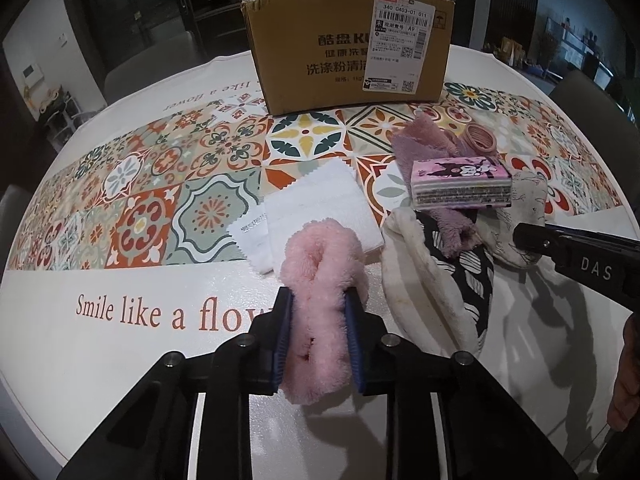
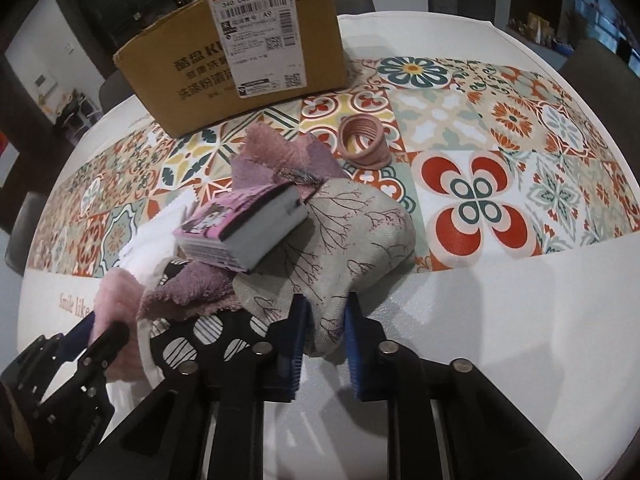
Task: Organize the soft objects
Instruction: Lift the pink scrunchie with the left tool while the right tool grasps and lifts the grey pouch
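My left gripper [image 1: 318,300] is shut on a fluffy pink plush piece [image 1: 316,280] near the table's front edge, its blue pads squeezing the fur on both sides. My right gripper [image 2: 326,306] is shut on the near corner of a grey cloth printed with branches [image 2: 340,232]. On that heap rests a pink cartoon tissue pack [image 2: 236,232], with a purple fuzzy cloth [image 2: 188,288] and a black-and-white patterned fabric [image 2: 208,332] beside it. In the left wrist view, the tissue pack [image 1: 460,184] lies to the right and a white folded towel [image 1: 320,208] lies just beyond the plush.
A cardboard box [image 1: 348,48] stands at the back of the round table [image 1: 100,360], which wears a tile-patterned cloth. A bundle of pink hair bands [image 2: 364,140] lies behind the heap. Chairs ring the table's far side. The right gripper's black body [image 1: 580,264] reaches in from the right.
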Demonstrator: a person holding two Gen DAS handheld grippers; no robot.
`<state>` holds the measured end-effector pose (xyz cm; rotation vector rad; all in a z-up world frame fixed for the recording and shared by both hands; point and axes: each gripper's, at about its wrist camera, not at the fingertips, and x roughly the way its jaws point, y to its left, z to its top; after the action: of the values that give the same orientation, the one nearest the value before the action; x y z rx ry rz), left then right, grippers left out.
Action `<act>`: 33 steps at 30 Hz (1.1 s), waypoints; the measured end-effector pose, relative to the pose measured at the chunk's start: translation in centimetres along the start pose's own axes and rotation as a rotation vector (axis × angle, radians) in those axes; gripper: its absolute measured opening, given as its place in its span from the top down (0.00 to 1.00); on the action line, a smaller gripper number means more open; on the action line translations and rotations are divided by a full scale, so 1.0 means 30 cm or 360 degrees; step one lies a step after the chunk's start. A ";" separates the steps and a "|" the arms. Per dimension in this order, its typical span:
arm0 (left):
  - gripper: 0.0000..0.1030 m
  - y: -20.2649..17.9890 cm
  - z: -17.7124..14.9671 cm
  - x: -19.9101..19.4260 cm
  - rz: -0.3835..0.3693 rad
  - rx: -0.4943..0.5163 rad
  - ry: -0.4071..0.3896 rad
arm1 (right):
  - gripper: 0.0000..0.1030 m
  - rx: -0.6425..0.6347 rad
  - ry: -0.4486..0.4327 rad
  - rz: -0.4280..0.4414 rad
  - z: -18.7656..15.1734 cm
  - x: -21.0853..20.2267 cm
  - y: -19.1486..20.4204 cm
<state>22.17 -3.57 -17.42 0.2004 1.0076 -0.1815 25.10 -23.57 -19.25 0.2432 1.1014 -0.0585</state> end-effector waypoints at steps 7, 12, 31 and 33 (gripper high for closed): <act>0.77 0.002 0.012 -0.055 -0.0004 -0.0049 -0.0070 | 0.90 -0.0044 -0.0084 -0.0012 0.006 -0.079 0.009; 0.77 -0.007 0.030 -0.105 -0.0022 -0.0043 -0.0144 | 0.91 -0.0049 -0.0128 -0.0036 0.007 -0.129 0.007; 0.77 -0.047 0.127 -0.298 -0.0072 0.0015 -0.0449 | 0.92 -0.0023 -0.0395 -0.0026 0.048 -0.378 -0.003; 0.77 -0.050 0.142 -0.317 -0.0069 0.0026 -0.0489 | 0.92 -0.0025 -0.0424 -0.0013 0.059 -0.399 0.001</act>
<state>20.33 -5.53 -7.24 0.1600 0.7056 -0.2518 21.21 -24.81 -7.85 0.2102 0.8375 -0.0869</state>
